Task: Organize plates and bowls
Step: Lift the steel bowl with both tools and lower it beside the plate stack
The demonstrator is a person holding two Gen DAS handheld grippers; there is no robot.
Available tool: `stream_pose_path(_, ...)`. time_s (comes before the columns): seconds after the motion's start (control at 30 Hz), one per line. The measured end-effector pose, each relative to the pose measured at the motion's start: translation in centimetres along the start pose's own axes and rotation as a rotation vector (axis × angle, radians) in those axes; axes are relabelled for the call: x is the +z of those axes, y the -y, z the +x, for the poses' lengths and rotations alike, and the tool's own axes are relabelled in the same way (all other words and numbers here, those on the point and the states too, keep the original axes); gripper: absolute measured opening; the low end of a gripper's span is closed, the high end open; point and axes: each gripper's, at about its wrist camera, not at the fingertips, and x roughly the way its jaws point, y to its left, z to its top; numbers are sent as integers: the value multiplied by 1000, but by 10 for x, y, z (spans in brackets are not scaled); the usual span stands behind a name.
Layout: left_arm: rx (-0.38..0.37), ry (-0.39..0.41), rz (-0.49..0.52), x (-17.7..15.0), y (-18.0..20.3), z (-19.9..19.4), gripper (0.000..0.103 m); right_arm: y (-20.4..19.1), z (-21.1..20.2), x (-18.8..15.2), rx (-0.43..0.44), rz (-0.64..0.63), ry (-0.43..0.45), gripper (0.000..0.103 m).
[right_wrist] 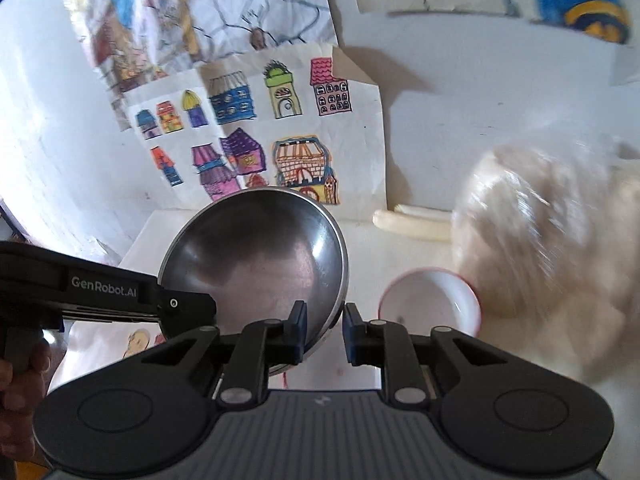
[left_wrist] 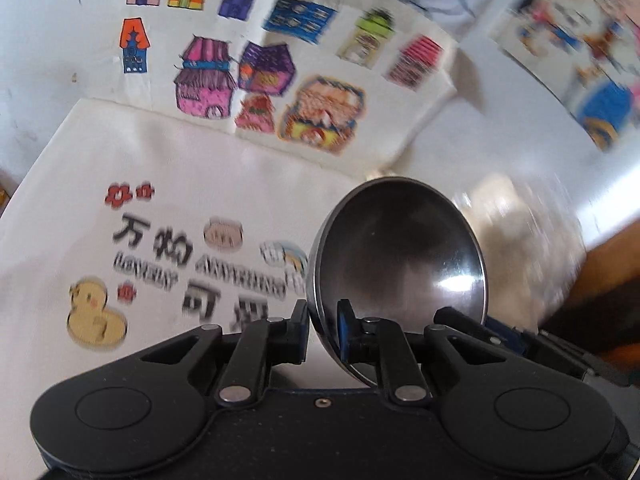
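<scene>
A steel bowl (left_wrist: 400, 264) is tilted on edge, held off the table. My left gripper (left_wrist: 323, 332) is shut on its rim, one finger inside and one outside. In the right wrist view the same steel bowl (right_wrist: 256, 264) is also between the fingers of my right gripper (right_wrist: 323, 332), which straddles its right rim with a small gap on the right pad, so its grip is unclear. The left gripper's body (right_wrist: 104, 292) reaches in from the left. A white bowl with a red rim (right_wrist: 432, 304) sits on the table to the right.
A white cloth with printed cartoons (left_wrist: 168, 240) covers the table. Children's drawings of houses (right_wrist: 248, 132) hang on the wall behind. A clear plastic bag of pale contents (right_wrist: 552, 232) lies at the right, with a pale stick (right_wrist: 412, 228) beside it.
</scene>
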Motion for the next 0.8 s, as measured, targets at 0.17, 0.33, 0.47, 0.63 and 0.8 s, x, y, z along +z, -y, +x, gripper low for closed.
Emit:
stream_pose_path(0.17,-34,-32,33,-53,13,-24,16,-2,-50,-44,-34,11,-6,21)
stream_pose_path(0.33,-31,-83,35,-92,26,-29,15,3,-81,-82,-56,21,-68,22)
stream_pose_path(0.47,-22,-106,31,-109,39,-24,15,17,-94,-99,-36,28,-108,22)
stream_pose_path(0.63,-24,-130,46,-120,56,-18,16,42,-108,-100,7,-22,-143,23)
stream_pose_path(0.8,-6,-190,50,-125,61,-7,16,56,-110,-98,48,-57,-191,24)
